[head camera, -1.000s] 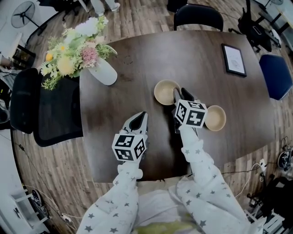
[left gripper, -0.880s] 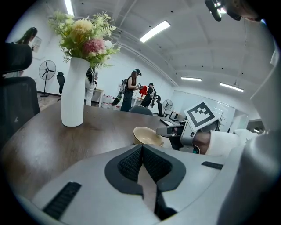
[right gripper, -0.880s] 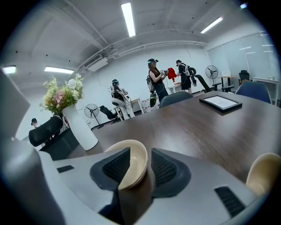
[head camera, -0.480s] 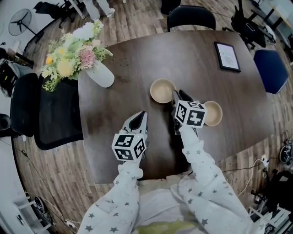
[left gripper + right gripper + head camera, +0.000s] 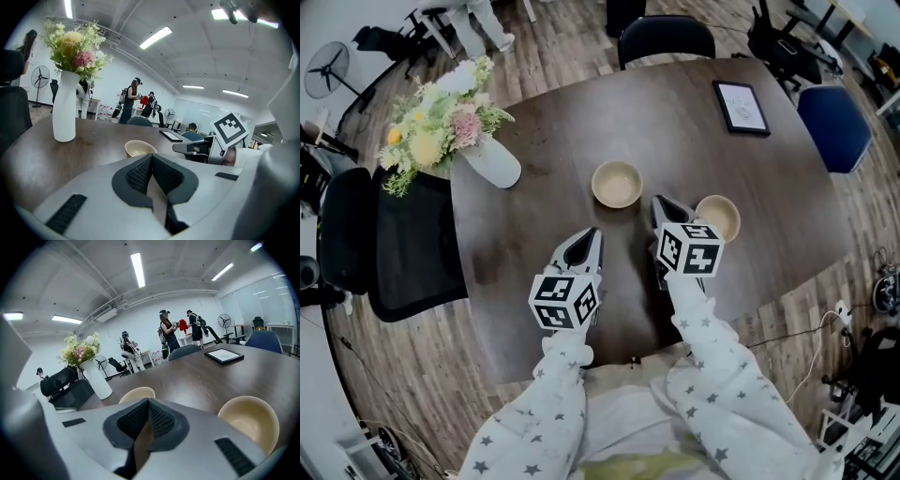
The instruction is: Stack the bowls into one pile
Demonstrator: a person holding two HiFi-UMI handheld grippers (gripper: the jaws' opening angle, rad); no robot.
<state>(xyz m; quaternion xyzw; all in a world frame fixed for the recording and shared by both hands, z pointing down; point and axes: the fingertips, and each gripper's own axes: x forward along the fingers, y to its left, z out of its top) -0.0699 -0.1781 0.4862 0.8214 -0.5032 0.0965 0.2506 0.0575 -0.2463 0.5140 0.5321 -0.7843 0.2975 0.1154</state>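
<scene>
The left hand-held gripper (image 5: 151,157) has its jaws pressed together with nothing between them. Its black pads (image 5: 138,176) are ribbed like fine mesh and meet in a narrow wedge, set in a smooth grey plastic shell. The right hand-held gripper (image 5: 147,401) is built the same way, and its jaws are also together and empty. Both hover above the near half of the surface (image 5: 675,122), pointing away from the person and apart from each other. The sleeves (image 5: 712,375) behind them are pale cloth printed with small dark stars.

Just to the right of the right hand-held gripper's tip sits one bowl (image 5: 718,217), which is round, matte cream and upright, with nothing in it. The second bowl (image 5: 617,184) looks the same and stands a little further out, ahead of the gap between the two hand-held grippers. The bowls are well apart and neither is stacked on the other.

The surface is dark wood-grain with rounded corners. At its far left stands a smooth white vase (image 5: 490,162), narrowing towards the top, holding a loose bunch of flowers (image 5: 436,122) in cream, yellow and pink with green leaves. At the far right a flat black-edged picture frame (image 5: 741,107) lies face up. A black chair (image 5: 666,37) is at the far edge, a blue chair (image 5: 832,127) at the right, and the floor (image 5: 422,375) is wood plank.
</scene>
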